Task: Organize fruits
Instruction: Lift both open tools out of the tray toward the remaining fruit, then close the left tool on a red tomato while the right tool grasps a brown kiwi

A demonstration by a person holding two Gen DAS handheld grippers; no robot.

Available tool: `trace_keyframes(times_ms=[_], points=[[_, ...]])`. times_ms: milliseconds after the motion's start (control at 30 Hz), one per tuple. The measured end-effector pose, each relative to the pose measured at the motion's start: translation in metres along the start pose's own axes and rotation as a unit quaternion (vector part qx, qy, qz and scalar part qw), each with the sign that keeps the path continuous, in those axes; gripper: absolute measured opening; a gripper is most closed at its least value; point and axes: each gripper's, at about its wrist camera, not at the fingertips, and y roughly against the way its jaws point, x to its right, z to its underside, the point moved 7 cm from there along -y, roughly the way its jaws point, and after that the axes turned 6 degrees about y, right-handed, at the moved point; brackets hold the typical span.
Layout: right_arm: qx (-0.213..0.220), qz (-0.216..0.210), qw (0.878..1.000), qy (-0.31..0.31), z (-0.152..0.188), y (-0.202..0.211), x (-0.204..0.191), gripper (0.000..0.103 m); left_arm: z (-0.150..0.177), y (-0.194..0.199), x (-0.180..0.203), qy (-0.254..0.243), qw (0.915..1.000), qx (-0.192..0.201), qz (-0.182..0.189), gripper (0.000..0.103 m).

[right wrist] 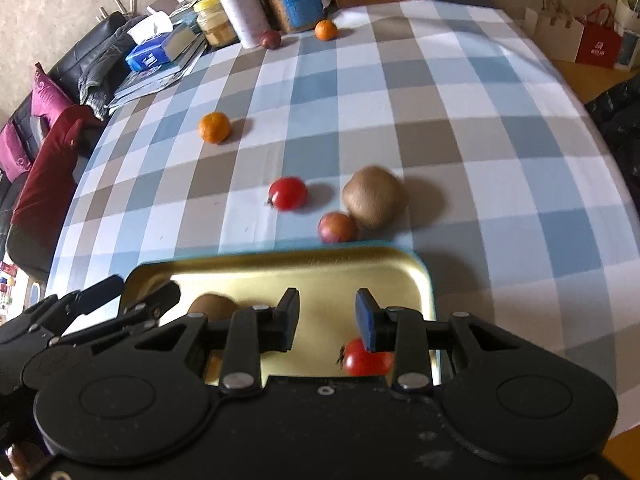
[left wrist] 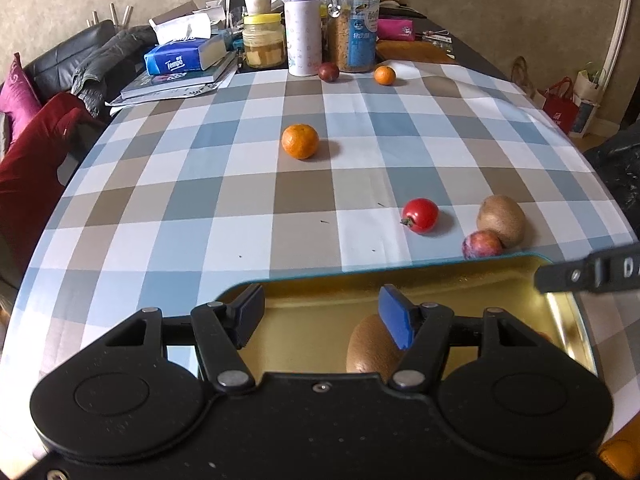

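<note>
The checked counter [left wrist: 224, 200] carries a gold tray [right wrist: 280, 268] at its near edge. Both views show a kiwi [left wrist: 370, 346] lying in the tray, but only the right wrist view shows a red tomato [right wrist: 366, 360] there too. The left hand-held gripper [left wrist: 322, 312] and the right hand-held gripper [right wrist: 326, 320] hang over the tray, fingers spread, holding nothing. Beyond the tray lie another kiwi [right wrist: 370, 196], a plum [right wrist: 337, 227], a second tomato [right wrist: 287, 193] and a mandarin [right wrist: 214, 127].

A checked cloth covers the bench [left wrist: 224, 208]. At its far edge stand a lilac flask [left wrist: 302, 28], glass jar [left wrist: 263, 42], and blue tissue pack [left wrist: 180, 58].
</note>
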Motion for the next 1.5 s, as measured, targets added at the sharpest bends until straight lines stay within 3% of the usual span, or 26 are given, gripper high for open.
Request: trace_keyframes(times_ms=[200, 433, 633, 800, 1000, 1167, 1500], points=[[0.015, 0.030, 0.999, 0.011, -0.027, -0.002, 0.007, 0.034, -0.017, -0.006, -0.003, -0.012, 0.9998, 0.002, -0.017, 0.067], [0.022, -0.019, 1.000, -0.001, -0.053, -0.009, 0.004, 0.034, -0.043, -0.009, -0.007, -0.026, 0.9989, 0.021, -0.033, 0.067], [0.026, -0.009, 0.999, 0.021, -0.071, -0.019, -0.004, 0.034, -0.064, -0.022, -0.015, -0.017, 0.9990, 0.018, -0.037, 0.067], [0.003, -0.006, 0.999, 0.039, -0.077, -0.034, -0.010, 0.034, -0.075, -0.036, -0.024, -0.004, 0.9988, 0.011, -0.048, 0.067], [-0.016, 0.001, 0.999, 0.044, -0.080, -0.050, -0.007, 0.034, -0.077, -0.052, -0.013, -0.014, 0.9996, -0.011, -0.021, 0.067], [-0.010, 0.024, 0.999, 0.039, -0.084, -0.053, 0.011, 0.034, -0.070, -0.059, 0.013, -0.050, 0.9984, -0.025, -0.004, 0.067], [-0.016, 0.009, 1.000, -0.001, -0.080, -0.057, 0.048, 0.034, -0.068, -0.075, 0.066, -0.097, 0.9940, -0.045, 0.023, 0.067]])
